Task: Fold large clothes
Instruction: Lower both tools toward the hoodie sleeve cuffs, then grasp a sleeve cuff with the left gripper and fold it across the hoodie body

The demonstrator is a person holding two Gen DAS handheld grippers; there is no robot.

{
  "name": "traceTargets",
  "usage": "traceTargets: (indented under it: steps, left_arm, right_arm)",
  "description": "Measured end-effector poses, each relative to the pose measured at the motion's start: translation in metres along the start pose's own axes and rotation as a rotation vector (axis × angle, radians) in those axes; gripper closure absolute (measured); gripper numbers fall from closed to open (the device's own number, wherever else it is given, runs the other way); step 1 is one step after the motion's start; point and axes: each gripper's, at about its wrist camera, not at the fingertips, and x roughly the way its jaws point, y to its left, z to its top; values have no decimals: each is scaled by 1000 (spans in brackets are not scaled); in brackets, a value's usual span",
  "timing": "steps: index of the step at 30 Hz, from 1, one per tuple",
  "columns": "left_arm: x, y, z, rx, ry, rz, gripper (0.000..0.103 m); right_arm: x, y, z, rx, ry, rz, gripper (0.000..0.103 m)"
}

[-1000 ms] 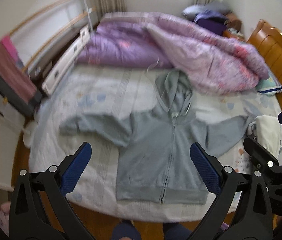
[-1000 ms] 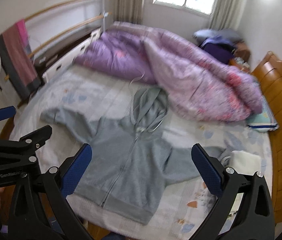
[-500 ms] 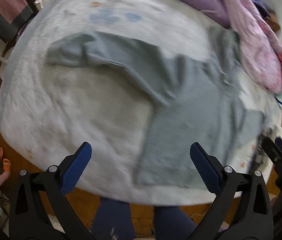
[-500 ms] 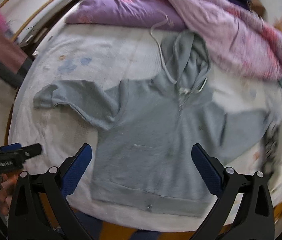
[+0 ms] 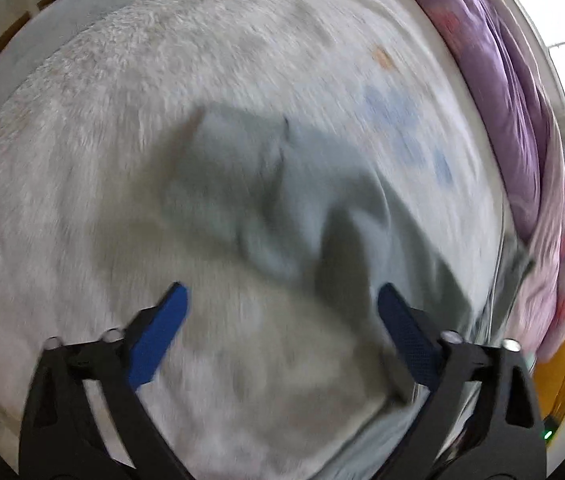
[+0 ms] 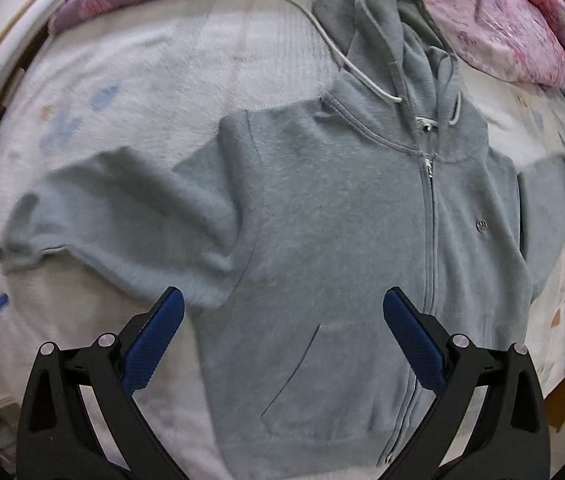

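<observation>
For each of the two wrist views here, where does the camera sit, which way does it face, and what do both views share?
Left wrist: rides the open left claw, tilted down close over the spread sleeve cuff of the grey zip-up hoodie; only its own blue-padded fingers show.
Right wrist: rides the open right claw, looking down over the hoodie's torso toward the purple quilt; the left claw's tip shows at the left edge.
Shared: that sleeve, the white fleecy bed cover and the quilt.
</observation>
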Motion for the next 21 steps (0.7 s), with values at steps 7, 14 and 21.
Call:
traceTargets:
  steps: [7,14,21]
  left_arm:
    - [32,12,29,20,31,53,74]
    - [-32,30,43,68,-74,74,87]
    - [-79,18,34,188,-133,141,87]
  right_arm:
    - [27,1,6,76,30,124,8]
    - [44,20,17,74,91,236,59]
    - [109,56,14,-13,242,282,94]
